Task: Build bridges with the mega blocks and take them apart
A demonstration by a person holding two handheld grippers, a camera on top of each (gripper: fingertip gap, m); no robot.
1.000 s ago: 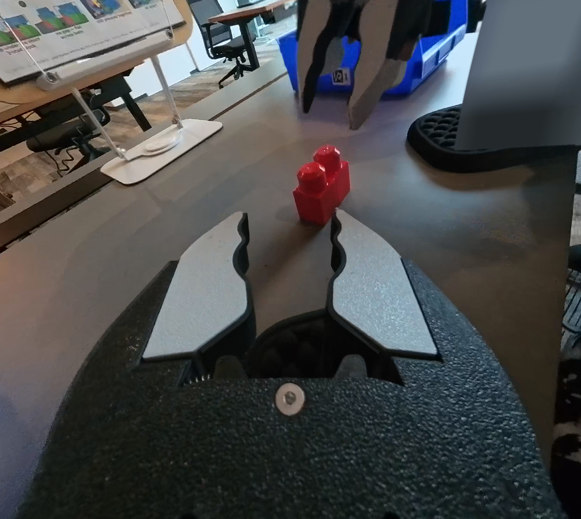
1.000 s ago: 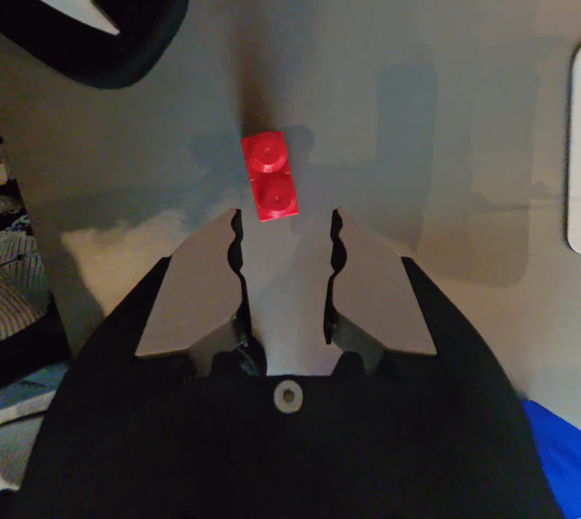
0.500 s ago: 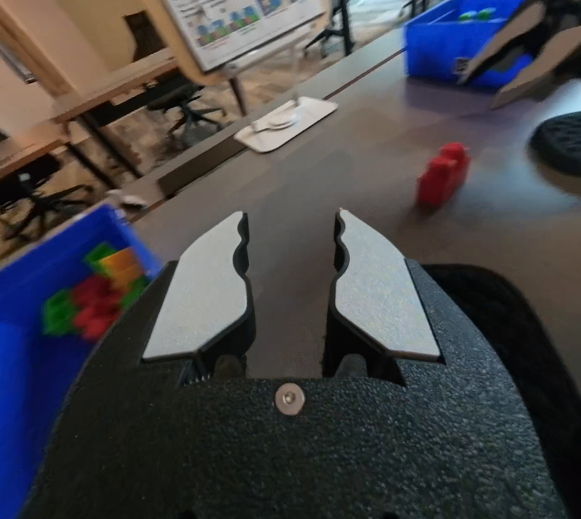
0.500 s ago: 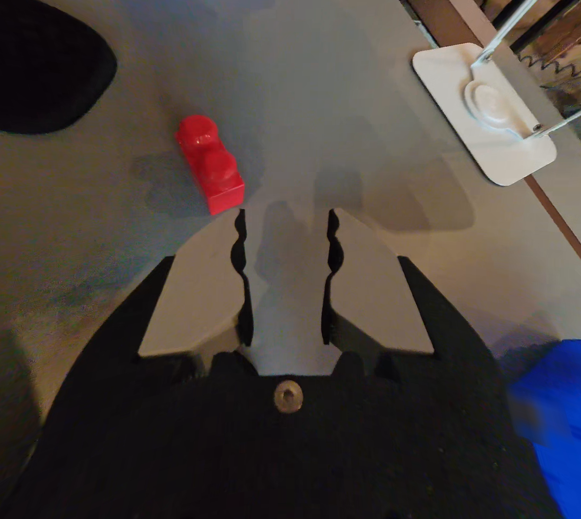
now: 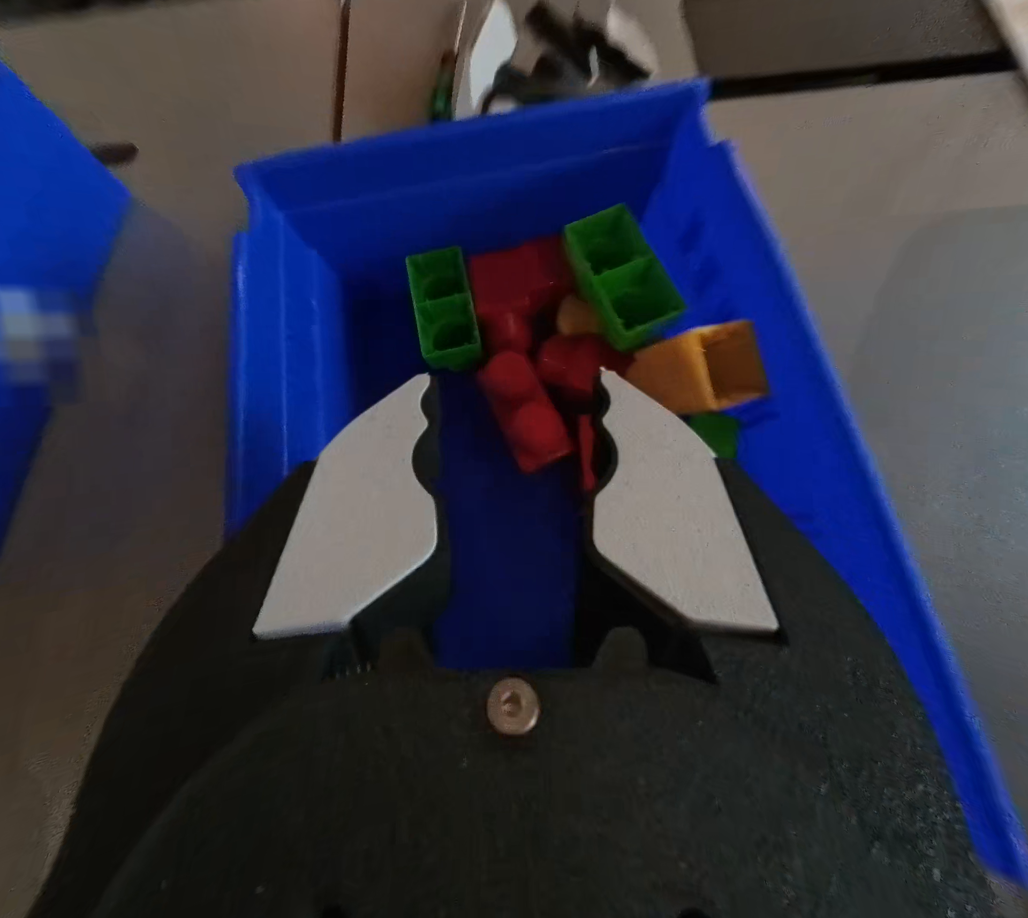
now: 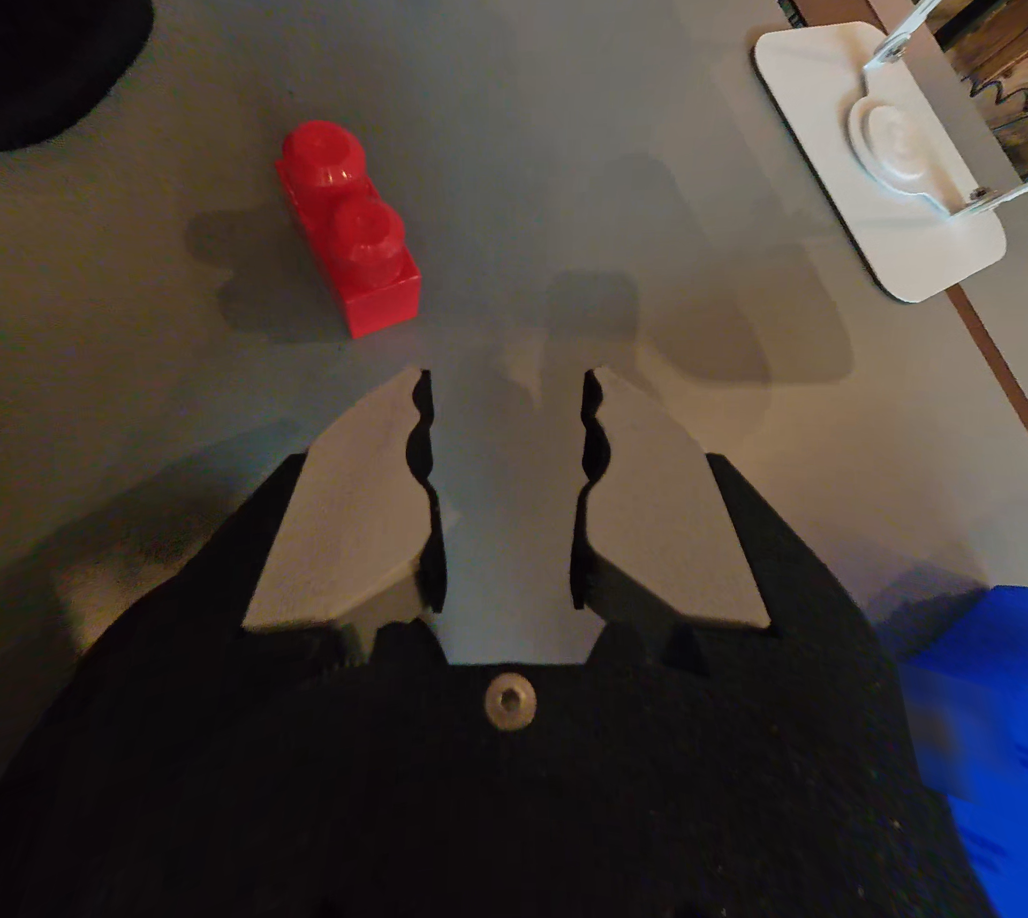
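Note:
A red two-stud block (image 6: 350, 229) stands studs-up on the grey table (image 6: 528, 112), ahead and left of my right gripper (image 6: 506, 379), which is open and empty above the table. My left gripper (image 5: 514, 382) is open and empty, hovering over a blue bin (image 5: 289, 335). The bin holds several loose blocks: two green ones lying open side up (image 5: 445, 310) (image 5: 623, 282), red ones (image 5: 525, 413) just ahead of the fingertips, and an orange one (image 5: 703, 365) at the right.
A white stand base (image 6: 873, 157) with metal legs sits at the table's far right edge. A black perforated pad (image 6: 61, 34) lies at upper left. Another blue bin (image 5: 39, 279) is at the left, and a blue bin corner (image 6: 979, 696) at lower right. My hands' fingertips stand some 55 centimeters from each other.
My left gripper has swung left from the red block on the table to above the blue bin of blocks. My right gripper has drawn back to the right, so the red block now lies to its left.

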